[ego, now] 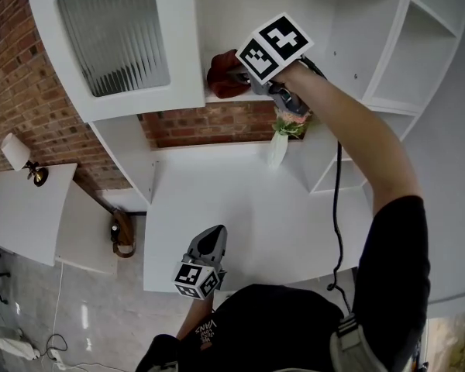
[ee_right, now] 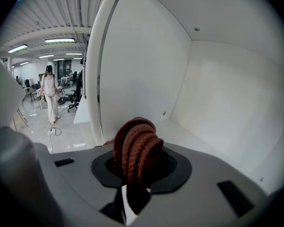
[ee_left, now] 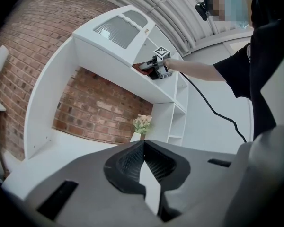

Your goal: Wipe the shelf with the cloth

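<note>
tongs first, head view: my right gripper [ego: 246,80] is up at 12 o'clock, clamped on the red-brown cloth [ego: 221,76] at the front edge of the upper shelf [ego: 217,98], arm stretched so the cloth can reach the board. my left gripper [ego: 211,240] hangs low at 6 o'clock over the desk [ego: 240,196], i judge to keep clear.

left gripper view: its jaws are together on nothing, aimed up at the work near 12 o'clock.

right gripper view: the jaws pinch the bunched cloth, a thick fold standing proud as a wiping pad; bare shelf lies beyond, toward 2 o'clock.
</note>
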The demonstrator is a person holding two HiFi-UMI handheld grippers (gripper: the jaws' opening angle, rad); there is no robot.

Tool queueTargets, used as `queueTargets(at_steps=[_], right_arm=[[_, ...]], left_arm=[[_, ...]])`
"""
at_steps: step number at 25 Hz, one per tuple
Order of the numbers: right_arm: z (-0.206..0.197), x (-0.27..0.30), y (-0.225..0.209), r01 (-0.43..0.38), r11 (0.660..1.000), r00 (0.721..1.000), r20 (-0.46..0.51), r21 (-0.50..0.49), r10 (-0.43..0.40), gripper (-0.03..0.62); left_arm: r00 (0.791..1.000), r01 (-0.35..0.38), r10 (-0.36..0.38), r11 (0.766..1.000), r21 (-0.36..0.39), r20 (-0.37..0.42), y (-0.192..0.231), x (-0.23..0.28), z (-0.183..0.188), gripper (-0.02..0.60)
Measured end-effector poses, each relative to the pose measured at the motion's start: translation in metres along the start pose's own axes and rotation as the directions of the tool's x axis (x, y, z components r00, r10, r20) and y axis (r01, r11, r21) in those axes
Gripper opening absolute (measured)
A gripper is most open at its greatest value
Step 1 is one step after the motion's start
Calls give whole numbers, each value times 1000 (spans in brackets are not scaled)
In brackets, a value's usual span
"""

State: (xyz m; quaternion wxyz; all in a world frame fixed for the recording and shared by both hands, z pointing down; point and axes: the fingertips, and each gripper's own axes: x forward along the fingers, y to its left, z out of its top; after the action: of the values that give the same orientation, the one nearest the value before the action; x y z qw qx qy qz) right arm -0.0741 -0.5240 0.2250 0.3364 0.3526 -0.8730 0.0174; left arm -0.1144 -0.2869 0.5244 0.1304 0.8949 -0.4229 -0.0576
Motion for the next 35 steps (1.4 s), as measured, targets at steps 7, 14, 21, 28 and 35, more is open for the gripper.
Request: queueTargets(at_steps=[7, 14, 21, 28, 35], right_arm=[[-39, -31, -48, 110, 994, 992, -61, -6, -110, 100], [-92, -81, -106, 283, 958, 942, -171, -55, -288, 100], [-133, -129, -151, 449, 839, 783, -317, -307, -536, 100], [-158, -155, -170, 460, 735, 652, -371, -499, -661, 100], [-157, -165, -169, 494, 719, 658, -330, -490, -677, 100]], left_arm=[[997, 77, -77, 997, 2, -20, -16, 24, -4, 8], [988, 149, -149, 989, 8, -40, -31, 46, -8, 8], [973, 227, -227, 974, 1, -52, -51, 68, -13, 6], [964, 258, -258, 966, -5, -61, -59, 75, -18, 8], [964, 258, -258, 966, -3, -63, -60, 75, -17, 8]])
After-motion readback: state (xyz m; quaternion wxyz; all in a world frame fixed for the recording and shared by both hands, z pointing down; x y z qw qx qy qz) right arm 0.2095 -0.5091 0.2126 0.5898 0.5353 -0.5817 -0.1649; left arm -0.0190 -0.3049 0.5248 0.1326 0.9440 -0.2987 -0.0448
